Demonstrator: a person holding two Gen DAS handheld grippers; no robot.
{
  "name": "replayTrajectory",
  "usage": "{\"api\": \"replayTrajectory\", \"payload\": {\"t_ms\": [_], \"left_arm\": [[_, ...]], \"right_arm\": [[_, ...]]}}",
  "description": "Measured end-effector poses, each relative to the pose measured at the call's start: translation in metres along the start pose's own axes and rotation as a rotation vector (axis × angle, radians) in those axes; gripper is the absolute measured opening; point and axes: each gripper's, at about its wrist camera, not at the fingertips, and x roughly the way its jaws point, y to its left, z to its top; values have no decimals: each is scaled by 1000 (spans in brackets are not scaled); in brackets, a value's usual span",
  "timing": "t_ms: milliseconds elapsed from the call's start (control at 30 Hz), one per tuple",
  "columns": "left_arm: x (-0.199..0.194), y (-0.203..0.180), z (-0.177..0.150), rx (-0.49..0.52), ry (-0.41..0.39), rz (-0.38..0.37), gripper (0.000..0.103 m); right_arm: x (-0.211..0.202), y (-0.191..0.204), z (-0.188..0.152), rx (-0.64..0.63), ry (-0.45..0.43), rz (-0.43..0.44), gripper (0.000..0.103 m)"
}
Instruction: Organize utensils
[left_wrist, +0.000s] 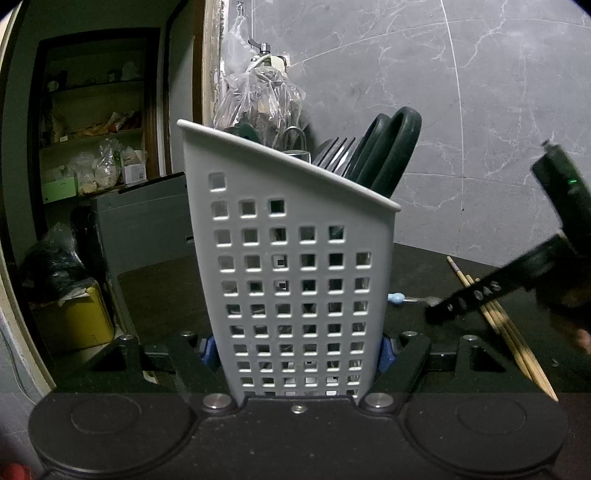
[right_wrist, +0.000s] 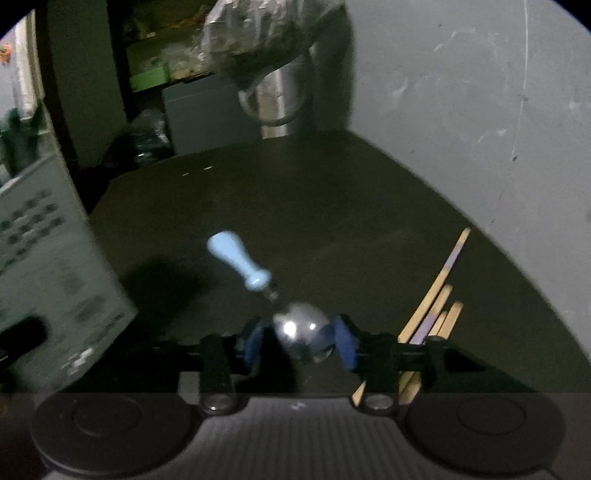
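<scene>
Left gripper (left_wrist: 295, 350) clamps utensil caddy (left_wrist: 291, 266), frame centre. Right gripper (right_wrist: 301, 341) half-open around spoon (right_wrist: 301, 330), lower centre; contact unclear, blurred.

Utensil caddy (left_wrist: 291, 266) is standing upright and blocking the left side of the surface (right_wrist: 295, 206), its mouth crowded by scissors handles (left_wrist: 391, 151) and fork tines (left_wrist: 338, 153). Chopsticks (right_wrist: 436, 306) are lying along the right edge, a metal pot (right_wrist: 284, 99) is sitting at the far wall. The middle of the dark surface beyond the spoon (right_wrist: 295, 325) is staying open for a claw to pass.
</scene>
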Motion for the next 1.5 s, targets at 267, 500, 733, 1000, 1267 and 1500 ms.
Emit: {"api": "replayTrajectory", "payload": {"t_ms": [267, 500, 733, 1000, 1267, 1500], "left_arm": [[1, -1, 1, -1, 2, -1, 76], [2, -2, 2, 0, 5, 1, 76], [2, -2, 2, -1, 4, 0, 76], [3, -2, 2, -2, 4, -1, 76], [5, -1, 2, -3, 4, -2, 76], [6, 0, 2, -2, 4, -1, 76]], "right_arm": [[-20, 22, -9, -36, 69, 249, 60], [-5, 18, 21, -74, -8, 113, 61], [39, 30, 44, -92, 22, 109, 37], [47, 5, 46, 35, -32, -27, 15], [12, -61, 17, 297, -51, -24, 34], [-12, -46, -6, 188, -5, 38, 38]]}}
